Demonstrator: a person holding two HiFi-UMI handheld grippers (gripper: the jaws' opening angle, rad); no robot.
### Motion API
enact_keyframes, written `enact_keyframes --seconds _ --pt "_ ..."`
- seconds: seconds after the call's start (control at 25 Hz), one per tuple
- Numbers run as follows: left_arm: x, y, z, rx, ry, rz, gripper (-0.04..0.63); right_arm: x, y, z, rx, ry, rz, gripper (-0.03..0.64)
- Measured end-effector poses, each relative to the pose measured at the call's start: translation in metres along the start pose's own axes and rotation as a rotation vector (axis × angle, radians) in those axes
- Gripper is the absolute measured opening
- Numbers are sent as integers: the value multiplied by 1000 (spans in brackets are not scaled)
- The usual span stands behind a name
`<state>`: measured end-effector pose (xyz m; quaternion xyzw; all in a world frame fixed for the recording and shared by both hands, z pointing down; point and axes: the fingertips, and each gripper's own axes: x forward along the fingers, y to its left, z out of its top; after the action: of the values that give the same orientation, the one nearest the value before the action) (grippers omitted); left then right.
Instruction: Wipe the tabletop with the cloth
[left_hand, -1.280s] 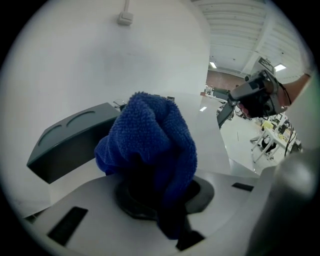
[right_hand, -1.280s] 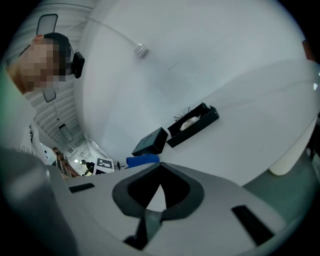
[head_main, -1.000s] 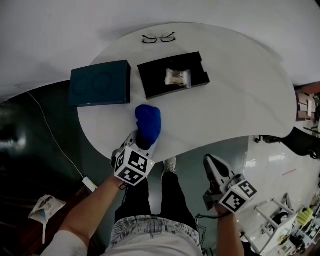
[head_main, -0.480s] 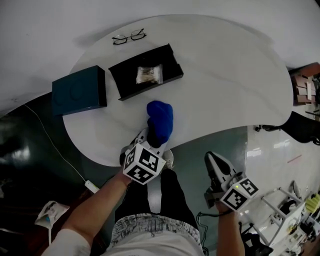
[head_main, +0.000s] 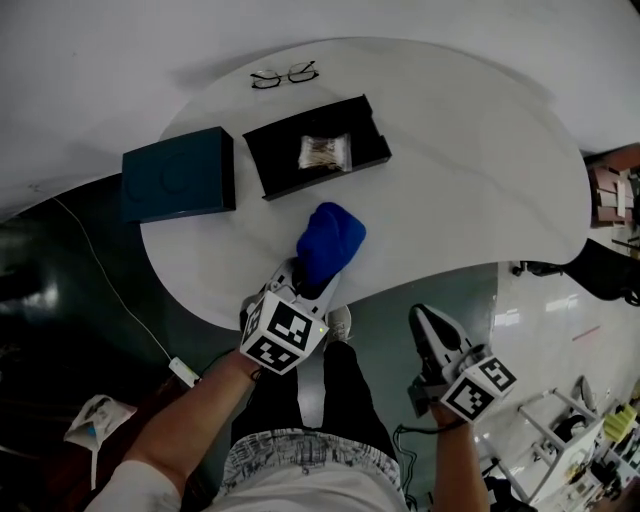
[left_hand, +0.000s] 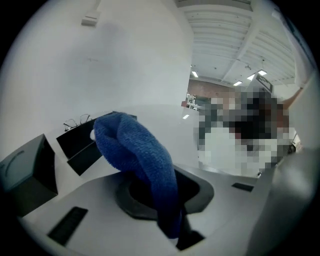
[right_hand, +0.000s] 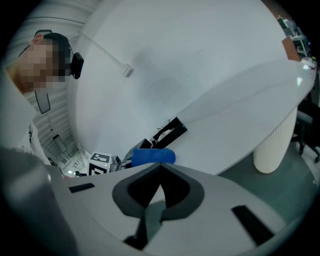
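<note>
**Now: cloth (head_main: 331, 240) clamped in my left claw (head_main: 306, 284), nose toward the tray**

I have the left claw's jaws closed tight on the blue cloth. In the left gripper view (left_hand: 176, 234) the fabric (left_hand: 134, 148) comes up out of the pinch as a thick folded rope and then swells into a rounded bundle. Its surface is a nubbly looped weave, soft and matte. From the head view its long axis runs from the claw, which sits at the table's near edge, up and slightly to the right. The fat end points away from me toward the black tray (head_main: 281, 160). The bundle rests on the white tabletop (head_main: 470, 170), just short of the tray and not touching it.

The tabletop is smooth, pale and faintly glossy, with a curved kidney-like outline. The tray is shallow, rectangular and sharp-edged, and a small crinkled clear packet (head_main: 324, 151) lies in it. To its left lies a flat dark-teal box (head_main: 178, 173), and thin-framed glasses (head_main: 285, 75) lie at the far edge.

My right claw (head_main: 428, 330) hangs off the table, over the grey floor. In its own view (right_hand: 150, 220) its jaws are pressed together with nothing between them.
</note>
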<state>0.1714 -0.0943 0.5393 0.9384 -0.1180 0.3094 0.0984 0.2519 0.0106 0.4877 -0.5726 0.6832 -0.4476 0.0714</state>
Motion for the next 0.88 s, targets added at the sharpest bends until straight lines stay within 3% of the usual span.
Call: enact_keyframes --seconds 0.4,0.88 --pt "-109 65 -29 -78 -101 145 78 64 80 -20 -85 78 93 8" --pt "-236 144 -122 -186 -97 311 78 160 180 -80 -146 212 207 8"
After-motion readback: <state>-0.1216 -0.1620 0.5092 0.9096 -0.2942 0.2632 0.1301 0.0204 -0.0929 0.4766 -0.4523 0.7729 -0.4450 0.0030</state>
